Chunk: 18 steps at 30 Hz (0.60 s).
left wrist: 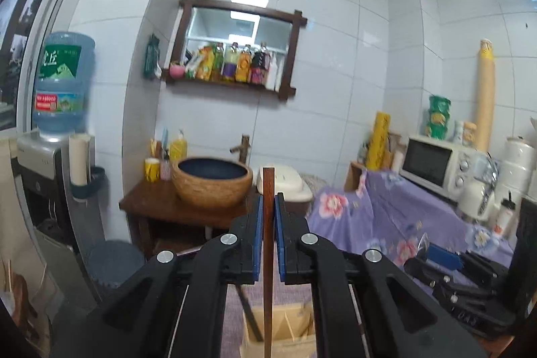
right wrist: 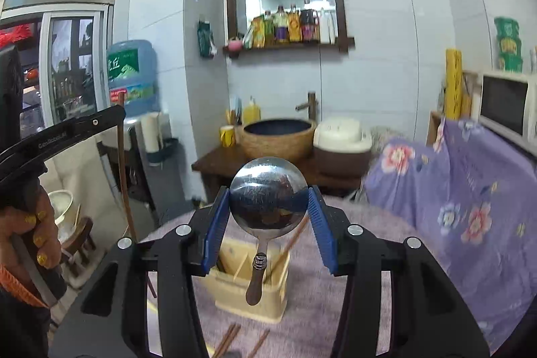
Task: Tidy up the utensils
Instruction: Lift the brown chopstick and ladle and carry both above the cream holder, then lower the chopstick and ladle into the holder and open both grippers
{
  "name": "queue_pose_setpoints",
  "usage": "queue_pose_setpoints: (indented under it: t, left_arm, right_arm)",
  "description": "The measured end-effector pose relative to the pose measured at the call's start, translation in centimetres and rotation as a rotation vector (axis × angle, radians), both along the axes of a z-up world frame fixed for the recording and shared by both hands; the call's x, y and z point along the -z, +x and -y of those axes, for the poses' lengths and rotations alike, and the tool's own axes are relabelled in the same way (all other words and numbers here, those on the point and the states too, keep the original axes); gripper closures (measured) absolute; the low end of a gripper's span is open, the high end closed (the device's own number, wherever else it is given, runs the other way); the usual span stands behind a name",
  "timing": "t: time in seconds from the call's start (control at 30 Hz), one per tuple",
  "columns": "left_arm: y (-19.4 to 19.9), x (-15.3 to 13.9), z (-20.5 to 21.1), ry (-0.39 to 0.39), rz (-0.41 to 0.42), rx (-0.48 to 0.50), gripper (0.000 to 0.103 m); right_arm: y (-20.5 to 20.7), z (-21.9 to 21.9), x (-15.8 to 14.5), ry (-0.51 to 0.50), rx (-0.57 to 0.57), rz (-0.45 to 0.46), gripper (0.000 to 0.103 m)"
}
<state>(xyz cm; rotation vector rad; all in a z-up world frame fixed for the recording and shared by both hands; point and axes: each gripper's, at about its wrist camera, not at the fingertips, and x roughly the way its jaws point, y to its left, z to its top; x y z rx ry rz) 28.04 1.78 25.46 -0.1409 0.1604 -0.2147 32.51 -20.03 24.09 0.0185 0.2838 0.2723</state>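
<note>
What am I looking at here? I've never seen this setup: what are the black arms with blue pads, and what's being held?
There is no robot: a person holds a two-finger gripper in each hand, each with a fisheye camera looking along its fingers. The left wrist view shows the left gripper shut on a brown chopstick standing upright. The right wrist view shows the right gripper clamping a metal spoon by its bowl, handle hanging down. Below sits a beige utensil holder on a purple cloth, with loose chopsticks lying beside it. The person's hand shows at the left.
</note>
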Motion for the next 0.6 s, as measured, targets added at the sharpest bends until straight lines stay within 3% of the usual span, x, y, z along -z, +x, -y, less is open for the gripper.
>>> queue_pose_setpoints:
  t: [0.17, 0.5, 0.6]
  left_arm:
    - [3.1, -0.4, 1.2, -0.010, 0.050, -0.048, 0.095]
    - [4.4, 6.8, 1.5, -0.011, 0.049, -0.132, 0.095]
    - [4.5, 8.5, 1.7, -0.015, 0.013, -0.110, 0.095]
  right_arm:
    - [3.2, -1.7, 0.3, -0.018, 0.021, 0.000, 0.055]
    - [5.5, -2.9, 7.3, -0.065, 0.060, -0.041, 0.055]
    - [5.6, -3.0, 9.3, -0.064, 0.053, -0.073, 0.055]
